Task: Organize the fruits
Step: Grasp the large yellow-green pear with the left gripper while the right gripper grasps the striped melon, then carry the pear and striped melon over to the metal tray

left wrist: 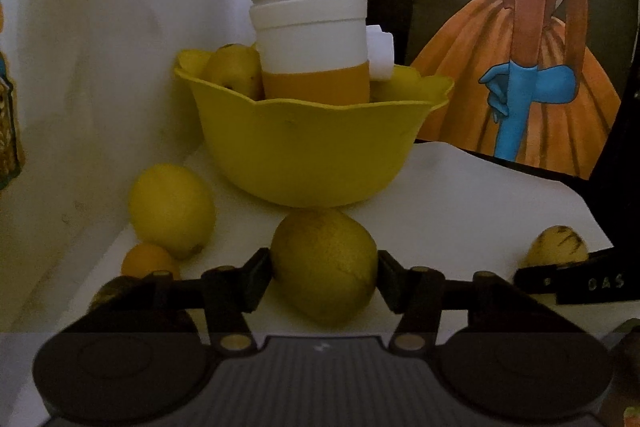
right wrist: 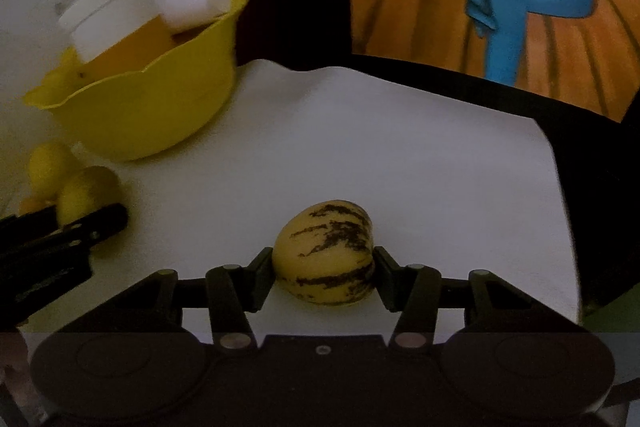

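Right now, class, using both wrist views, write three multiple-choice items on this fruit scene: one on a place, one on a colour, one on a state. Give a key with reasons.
1. Where does the white-and-orange container stand?
A. inside the bowl
B. on the cloth beside the bowl
C. on the painting

2. What colour is the bowl?
A. blue
B. yellow
C. white

3. What sits between the fingers of the right gripper?
A. nothing
B. an orange
C. the striped fruit

Key: 1 A, its base sits below the bowl's rim among fruit; 2 B, wall and wavy rim are yellow in both views; 3 C, the fingers flank the dark-streaked yellow fruit on the white cloth.
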Demonstrator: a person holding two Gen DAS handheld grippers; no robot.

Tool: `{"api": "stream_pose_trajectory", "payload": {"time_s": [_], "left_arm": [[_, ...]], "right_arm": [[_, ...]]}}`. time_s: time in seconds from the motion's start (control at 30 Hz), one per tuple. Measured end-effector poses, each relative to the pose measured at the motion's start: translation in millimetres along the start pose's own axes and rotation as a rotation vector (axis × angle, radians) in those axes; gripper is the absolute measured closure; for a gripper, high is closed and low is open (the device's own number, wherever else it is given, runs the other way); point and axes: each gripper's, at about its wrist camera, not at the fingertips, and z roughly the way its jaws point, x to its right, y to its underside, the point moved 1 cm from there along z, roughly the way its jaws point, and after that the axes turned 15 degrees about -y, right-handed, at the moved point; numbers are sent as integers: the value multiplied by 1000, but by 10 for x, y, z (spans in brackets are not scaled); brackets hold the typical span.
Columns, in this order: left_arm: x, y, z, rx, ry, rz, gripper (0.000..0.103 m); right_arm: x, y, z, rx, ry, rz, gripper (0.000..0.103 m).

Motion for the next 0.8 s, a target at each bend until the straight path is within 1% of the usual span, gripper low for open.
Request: {"api": "stream_pose_trajectory", "payload": {"time_s": [0.17,0.27,0.4,0.47,0.67,0.8], "left_arm": [[-17,-2,-27,-23,33,-3,44],[-24,-3,-58,-47,53,-12,44],[-45,22,-111,-78,97,-46,44],[-50,47,-140,-89,107,-56,44],[-115,90,-269,-81,131,-96,44],[-170,101,-429,-44,120,-126,44]], "right_arm": [[-114,47,4,4,-29,-19,50],[-119,65,-12,15,-48,-2,50],[-103,109,-52,31,-82,12,50],[-101,144,-73,44,-98,14,50],[-143,226,-195,86,-143,7,50],[-194,254,-380,130,-169,-5,50]]}}
